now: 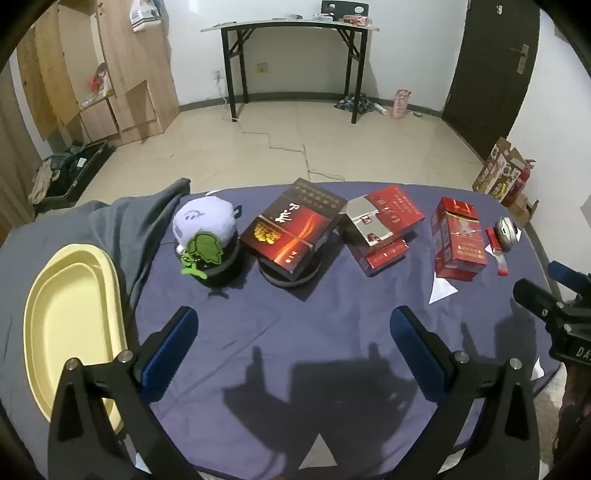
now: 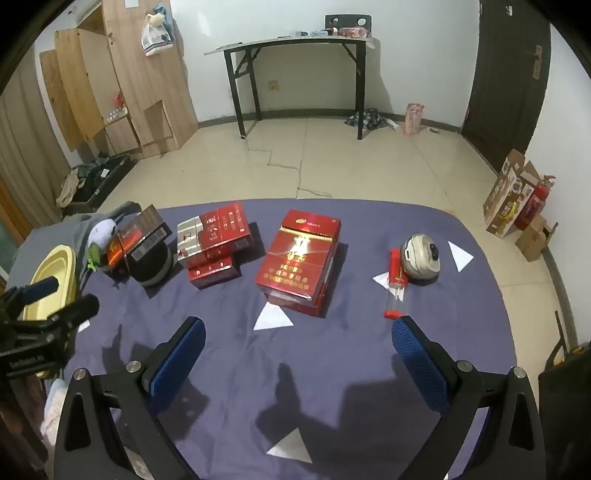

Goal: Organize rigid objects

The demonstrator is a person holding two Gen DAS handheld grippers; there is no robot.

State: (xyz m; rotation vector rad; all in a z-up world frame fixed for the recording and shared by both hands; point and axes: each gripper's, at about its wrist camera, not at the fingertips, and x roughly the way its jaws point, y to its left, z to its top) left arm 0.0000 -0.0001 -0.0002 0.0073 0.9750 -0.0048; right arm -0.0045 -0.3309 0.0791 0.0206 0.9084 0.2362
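On the purple cloth a row of items lies ahead of both grippers. A dark red box (image 1: 295,232) rests tilted on a black round base. Right of it sit stacked red-and-silver boxes (image 1: 382,225), then a tall red box stack (image 1: 458,240) (image 2: 301,258). A red-capped clear tube (image 2: 396,284) and a silver round gadget (image 2: 421,258) lie at the right. A white plush with a green tag (image 1: 201,229) tops another black base. My left gripper (image 1: 293,328) is open over bare cloth. My right gripper (image 2: 298,338) is open too, just short of the tall red stack.
A yellow oval tray (image 1: 70,314) lies at the left on a grey garment (image 1: 125,221). White paper triangles (image 2: 273,317) dot the cloth. The right gripper's body shows at the edge (image 1: 554,314). Beyond the cloth's far edge: tiled floor, a folding table (image 1: 291,26), wooden cabinet, dark door.
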